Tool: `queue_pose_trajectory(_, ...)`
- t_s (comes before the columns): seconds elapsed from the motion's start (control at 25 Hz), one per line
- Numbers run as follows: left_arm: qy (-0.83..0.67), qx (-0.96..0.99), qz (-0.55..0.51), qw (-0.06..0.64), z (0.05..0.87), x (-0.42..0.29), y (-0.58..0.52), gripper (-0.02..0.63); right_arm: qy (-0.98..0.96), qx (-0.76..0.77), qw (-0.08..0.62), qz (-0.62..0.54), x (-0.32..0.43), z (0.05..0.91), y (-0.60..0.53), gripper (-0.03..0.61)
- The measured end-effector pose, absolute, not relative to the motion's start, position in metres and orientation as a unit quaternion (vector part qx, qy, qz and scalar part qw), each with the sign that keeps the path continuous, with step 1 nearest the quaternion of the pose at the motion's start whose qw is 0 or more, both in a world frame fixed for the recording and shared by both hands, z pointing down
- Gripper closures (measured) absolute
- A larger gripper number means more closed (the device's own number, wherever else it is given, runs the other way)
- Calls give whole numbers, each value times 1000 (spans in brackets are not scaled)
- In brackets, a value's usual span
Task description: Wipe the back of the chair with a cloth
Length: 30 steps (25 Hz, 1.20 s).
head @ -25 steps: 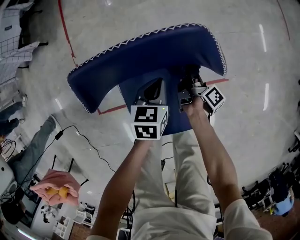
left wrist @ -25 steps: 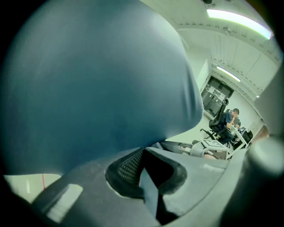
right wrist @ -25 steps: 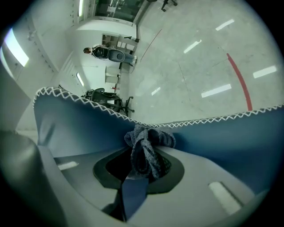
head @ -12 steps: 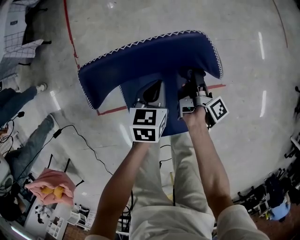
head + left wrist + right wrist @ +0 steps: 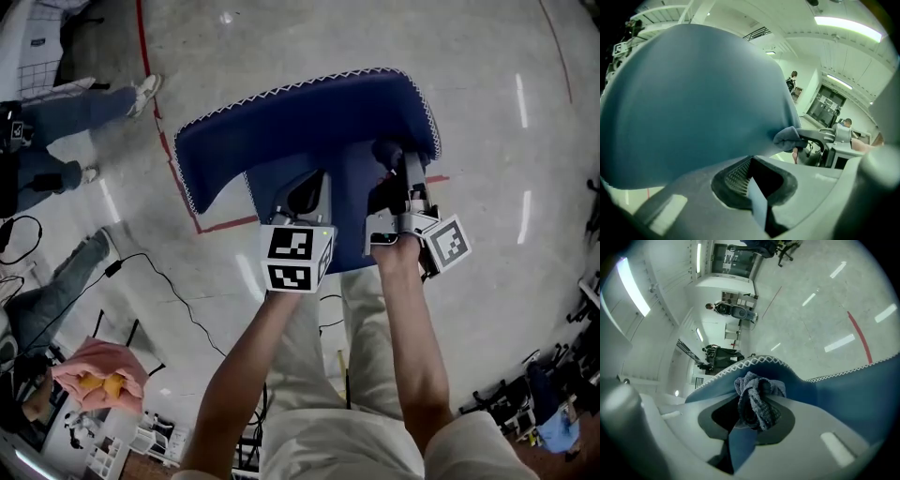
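The chair back (image 5: pixel 281 127) is dark blue with white stitching along its edge, and I look down on its top. My right gripper (image 5: pixel 392 173) is shut on a bunched grey-blue cloth (image 5: pixel 757 401) and presses it against the chair back near its right end. The cloth (image 5: pixel 787 138) also shows at the right of the left gripper view, touching the chair back (image 5: pixel 689 103). My left gripper (image 5: pixel 305 192) sits close against the middle of the chair back; its jaws look shut with nothing between them.
Red tape lines (image 5: pixel 155 103) run across the grey floor. A person's legs (image 5: pixel 66 112) are at the upper left, a black cable (image 5: pixel 173 281) trails on the floor, and a pink cloth (image 5: pixel 98 370) lies at the lower left. My own legs (image 5: pixel 366 309) are below the chair.
My right gripper has slid the cloth toward the right end of the chair back. The left gripper has held its place. A person has walked into view at the upper left.
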<state>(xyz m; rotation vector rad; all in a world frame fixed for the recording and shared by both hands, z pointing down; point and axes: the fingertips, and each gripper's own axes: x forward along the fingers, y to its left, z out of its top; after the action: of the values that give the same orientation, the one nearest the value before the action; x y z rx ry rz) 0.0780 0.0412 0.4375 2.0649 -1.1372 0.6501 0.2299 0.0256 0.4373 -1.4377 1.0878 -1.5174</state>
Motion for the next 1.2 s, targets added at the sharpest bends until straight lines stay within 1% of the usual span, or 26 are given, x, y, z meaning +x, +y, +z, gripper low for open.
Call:
queue_pose_trajectory(0.24, -435, 794, 250, 344, 429, 71, 50, 612, 459, -563, 367, -580, 220, 401, 17, 480)
queue_pose_trajectory(0.48, -440, 796, 244, 337, 416, 53, 48, 612, 471, -549, 378, -578, 193, 370, -2, 480)
queue_pose_trajectory(0.64, -442, 797, 239, 333, 407, 56, 39, 612, 477, -536, 390, -577, 191, 351, -18, 479)
queue_pose_trajectory(0.88, -437, 808, 233, 320, 379, 59, 44, 612, 505, -510, 389, -577, 187, 319, -27, 479)
queue_pose_trajectory(1.2, -452, 805, 212, 320, 335, 46, 42, 612, 562, -467, 381, -566, 173, 263, -46, 479)
